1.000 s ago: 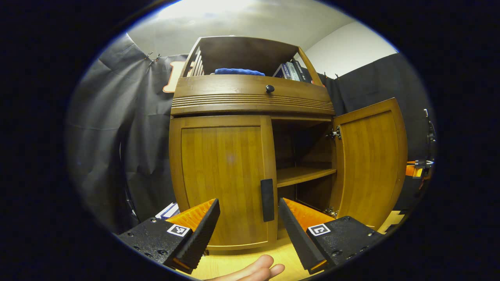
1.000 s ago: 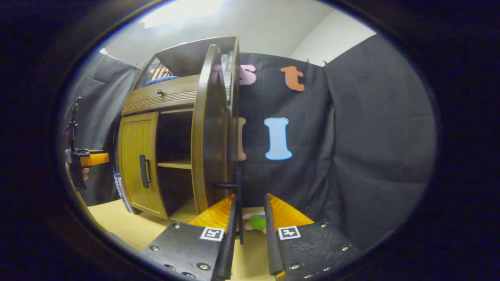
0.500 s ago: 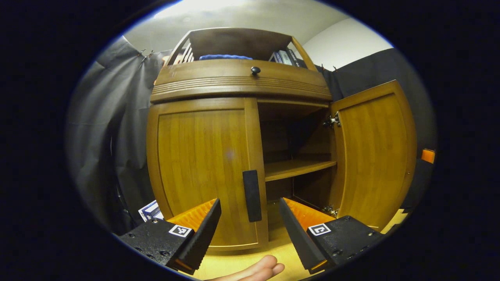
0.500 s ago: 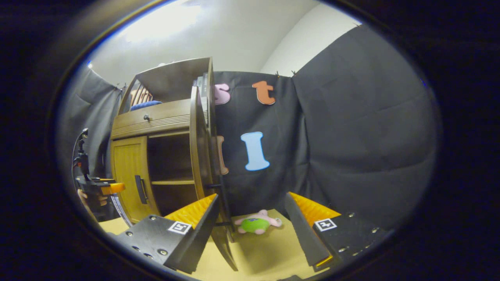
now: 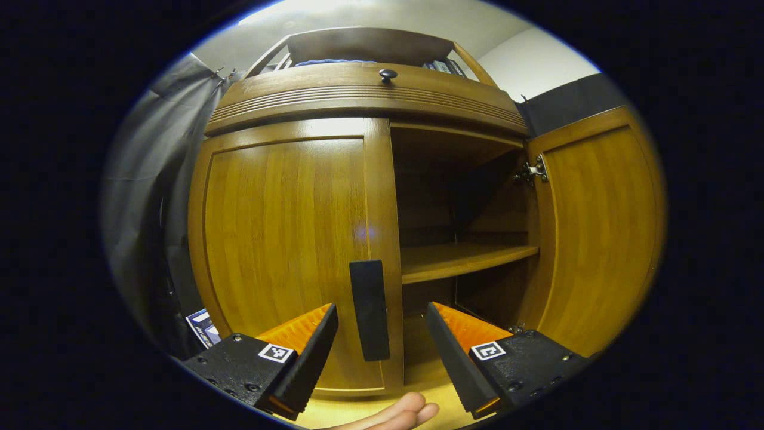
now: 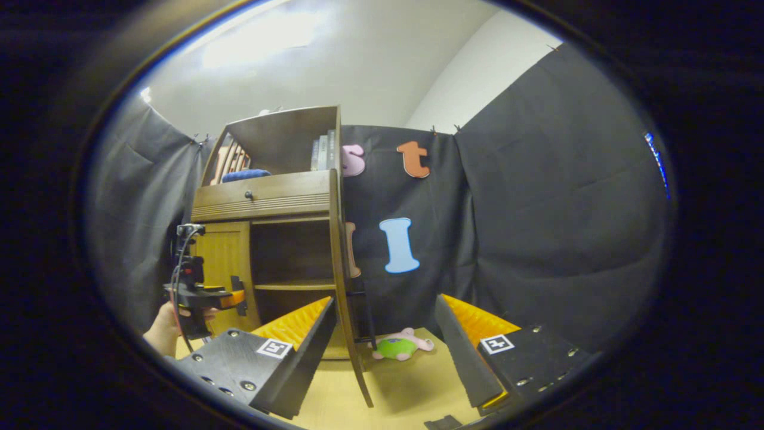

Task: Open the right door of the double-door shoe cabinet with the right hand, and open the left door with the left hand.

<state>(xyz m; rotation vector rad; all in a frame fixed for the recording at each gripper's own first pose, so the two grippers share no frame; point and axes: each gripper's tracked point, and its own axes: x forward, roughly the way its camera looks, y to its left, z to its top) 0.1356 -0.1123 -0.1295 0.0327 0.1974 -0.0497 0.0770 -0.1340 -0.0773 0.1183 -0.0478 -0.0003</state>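
Left door (image 5: 286,251) shut, right door (image 5: 597,233) wide

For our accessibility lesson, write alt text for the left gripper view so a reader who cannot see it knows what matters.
An open left gripper faces a wooden shoe cabinet, its fingers either side of the dark handle of the shut left door without touching it. The right door stands swung open, showing a bare shelf inside.

Booth (black cloth wall (image 6: 537,209)), cabinet (image 5: 358,101).
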